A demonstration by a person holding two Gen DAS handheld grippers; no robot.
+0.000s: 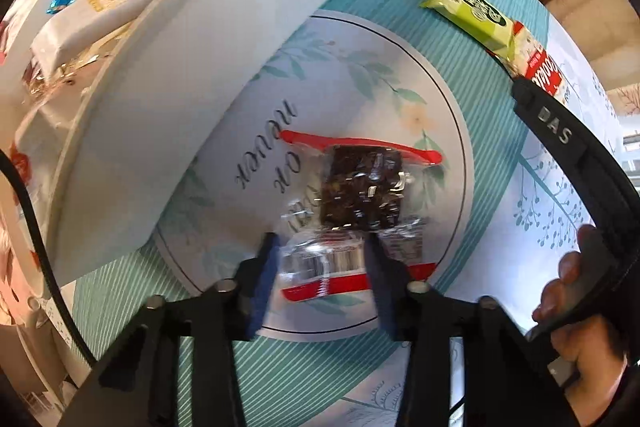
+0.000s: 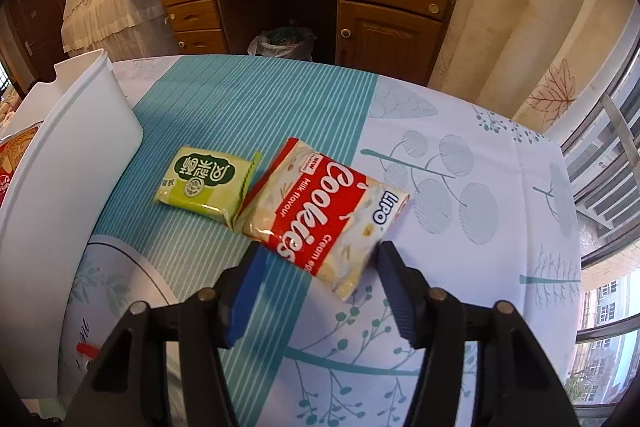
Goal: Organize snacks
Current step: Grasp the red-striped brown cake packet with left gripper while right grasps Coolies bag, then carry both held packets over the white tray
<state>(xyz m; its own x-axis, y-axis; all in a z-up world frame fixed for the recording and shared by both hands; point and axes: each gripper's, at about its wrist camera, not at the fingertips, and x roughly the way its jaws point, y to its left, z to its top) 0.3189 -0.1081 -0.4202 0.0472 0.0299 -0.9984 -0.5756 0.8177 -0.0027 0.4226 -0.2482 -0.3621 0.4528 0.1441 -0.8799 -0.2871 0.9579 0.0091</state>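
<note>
The desk [image 2: 460, 163] is covered by a cloth printed with teal stripes and pale leaf shapes, and a round lettered panel is printed on the part nearest the camera in the left wrist view. A large white bin [image 1: 192, 75] is stood on the cloth toward the desk's left edge, and wrapped packets are seen inside it in the left wrist view.

A red-and-white cookie bag [image 2: 328, 211] is laid flat about midway across the desk, on the border between stripes and leaf print. Its near corner is set between the blue pads of the right tongs [image 2: 316, 283]. The right tongs are seen part open; the far pad is close against the bag's edge, but whether the pads press on it cannot be told. A hand [image 1: 576, 307] is seen on the right tongs' handle in the left wrist view.

A green snack packet [image 2: 204, 183] is laid beside the cookie bag, touching its left side, between that bag and the white bin.

A clear packet with red end seals and a dark filling [image 1: 360, 195] is laid on the round panel, directly beneath the left tongs [image 1: 320, 263]. The left tongs are narrowed on the packet's near end, both pads being set against the crinkled film.
</note>
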